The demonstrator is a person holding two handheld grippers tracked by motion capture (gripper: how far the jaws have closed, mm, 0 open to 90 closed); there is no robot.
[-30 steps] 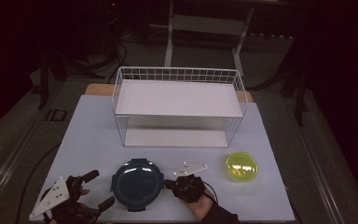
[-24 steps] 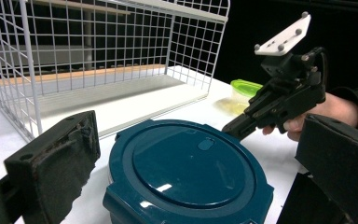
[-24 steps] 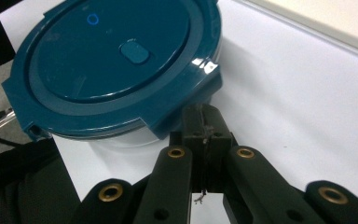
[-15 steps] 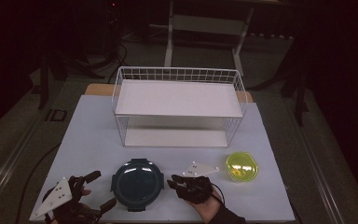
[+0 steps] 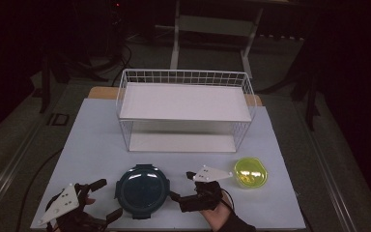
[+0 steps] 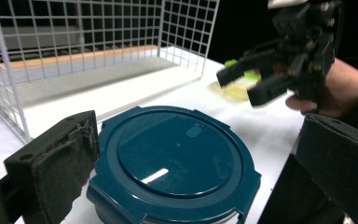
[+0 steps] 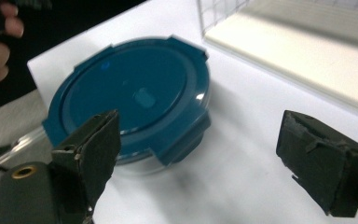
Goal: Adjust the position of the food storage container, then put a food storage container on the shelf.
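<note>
Teal lid, clear bowl, fingers released on both sides

Teal plastic covers the round container, which sits on the white counter near its front edge, between the two grippers. Its lid is flat with a raised ring around a smooth, glossy centre that catches a streak of light, and a small oval mark lies off-centre on top. Four snap flaps jut from the rim; in the right gripper view the nearest flap hangs folded down over the side. Below the lid a clear bowl wall shows as a pale band.

Left gripper lies just left of the container, its fingers spread wide with nothing between them, the container lying ahead of the gap. Right gripper sits just right of it; its jaws have just been opening and now stand wide apart, not touching the container, with bare counter between them.

Behind stands a white wire rack with a shelf. A yellow-green lidded dish rests to the right, near the right gripper and well apart from the container.
</note>
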